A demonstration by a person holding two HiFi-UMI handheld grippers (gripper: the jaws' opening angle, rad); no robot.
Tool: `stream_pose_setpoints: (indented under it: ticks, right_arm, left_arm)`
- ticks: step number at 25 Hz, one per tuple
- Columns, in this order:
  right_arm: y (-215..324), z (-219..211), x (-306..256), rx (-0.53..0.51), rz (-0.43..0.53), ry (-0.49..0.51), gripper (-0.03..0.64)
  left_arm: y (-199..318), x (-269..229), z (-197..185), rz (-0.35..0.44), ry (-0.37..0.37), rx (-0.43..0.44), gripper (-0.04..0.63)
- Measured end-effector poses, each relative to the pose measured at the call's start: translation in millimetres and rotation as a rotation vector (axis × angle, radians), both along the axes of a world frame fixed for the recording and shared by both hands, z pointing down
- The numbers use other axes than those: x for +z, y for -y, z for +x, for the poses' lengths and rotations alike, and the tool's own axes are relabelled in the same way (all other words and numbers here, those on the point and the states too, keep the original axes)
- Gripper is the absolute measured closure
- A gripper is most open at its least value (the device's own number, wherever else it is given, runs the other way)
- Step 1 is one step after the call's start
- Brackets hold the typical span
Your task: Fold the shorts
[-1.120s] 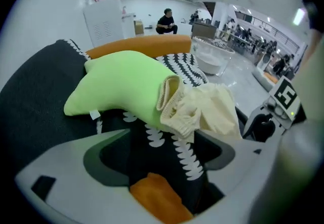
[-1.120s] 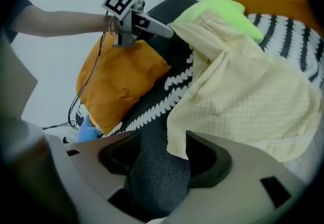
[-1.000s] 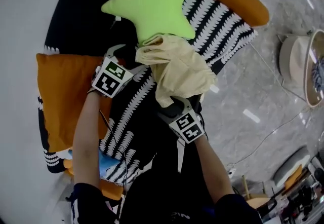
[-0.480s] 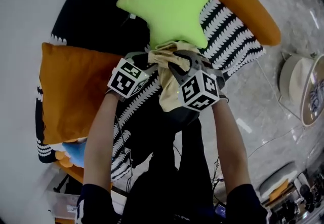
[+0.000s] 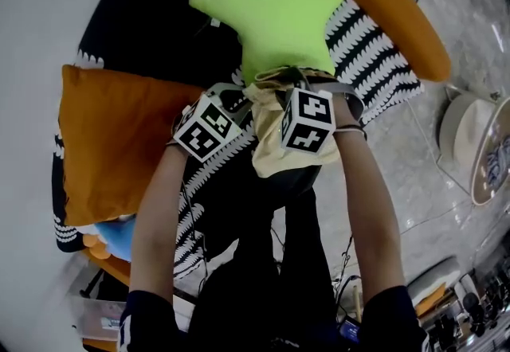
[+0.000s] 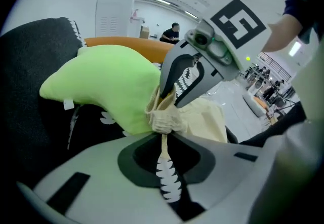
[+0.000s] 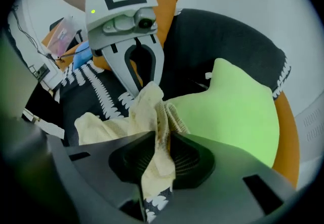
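- The shorts, pale yellow, are being held bunched above the black patterned cover. Their lower part is being left to hang towards the person, probably so the fabric can be drawn straight.
- The left gripper is being pinched onto a gathered edge of the cloth, its jaws having just been closing on it.
- The right gripper is being held just beside it. Its jaws have likewise just been closing and are being pressed on a thicker fold, so two hold points are being secured.
- The green star cushion is being crowded by the bunched cloth, so flat room is likely being sought.
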State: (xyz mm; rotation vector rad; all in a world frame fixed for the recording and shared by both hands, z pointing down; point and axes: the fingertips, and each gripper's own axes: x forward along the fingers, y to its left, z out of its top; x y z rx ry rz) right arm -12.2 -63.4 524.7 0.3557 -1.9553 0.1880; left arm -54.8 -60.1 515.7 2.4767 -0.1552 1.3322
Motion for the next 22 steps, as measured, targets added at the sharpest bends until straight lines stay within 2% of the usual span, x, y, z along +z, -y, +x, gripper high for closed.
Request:
stream_pose_setpoints:
  ticks: [1,5,7,9,12,17,19,20,22]
  right_arm:
    - [0,1,2,-0.015,-0.004,-0.017,0.553]
    - [-11,10,-7,-0.076,0.004,-0.024,0.572]
    - [-18,19,-12,-0.124,0.015,-0.041,0.572]
    - [-22,29,-14,-0.163,0.023,-0.067,0.572]
    - [-24,41,-21,-0.227,0.024,-0.082,0.572]
    - [-32,68,-35,-0.368,0.002,-0.136,0.572]
    - [-31,78,-33,-0.352,-0.008,-0.138,0.572]
    - [-29,83,-32,-0.327,-0.017,-0.129,0.572]
    - [-25,92,-31,-0.259,-0.044,-0.086,0.572]
  left_arm:
    - [-1,-1,2,0.006,-0.002,0.016,0.557]
    - [0,0,3,0.059,0.027,0.069,0.542]
    - [3,7,1,0.106,0.067,0.103,0.434]
    - [5,11,5,0.144,0.080,0.116,0.373]
    - [9,10,22,0.165,0.063,0.105,0.371]
    - [6,12,41,0.177,0.066,0.174,0.374]
    - [3,11,44,0.104,0.050,0.159,0.366]
    - [-1,8,47,0.029,0.037,0.151,0.354]
    - [-14,-2,55,-0.150,-0.010,0.147,0.264]
